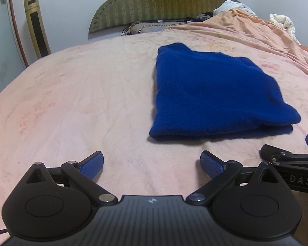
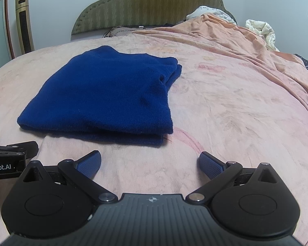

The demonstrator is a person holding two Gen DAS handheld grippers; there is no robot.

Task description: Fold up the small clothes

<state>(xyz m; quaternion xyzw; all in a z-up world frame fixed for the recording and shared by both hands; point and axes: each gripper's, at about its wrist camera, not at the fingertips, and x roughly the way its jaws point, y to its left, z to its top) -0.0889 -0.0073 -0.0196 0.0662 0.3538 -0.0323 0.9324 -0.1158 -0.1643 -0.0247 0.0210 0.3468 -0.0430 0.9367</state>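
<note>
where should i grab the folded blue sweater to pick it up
Grip the blue sweater at its near stacked edge, coming in low from the front. The layers end there in a thick lip facing both open hand-held grippers, so one pinch could catch them all.

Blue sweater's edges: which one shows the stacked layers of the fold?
The near edge of the blue sweater, facing both open grippers: two layers show there, the lower one sticking out. The far edge is rounded.

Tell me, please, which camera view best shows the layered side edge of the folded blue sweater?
The right wrist view: the blue sweater is nearer centre there, and its stacked layers show along the right edge and near hem. The left wrist view shows the same sweater off to the right, mostly its top surface and front fold.
</note>
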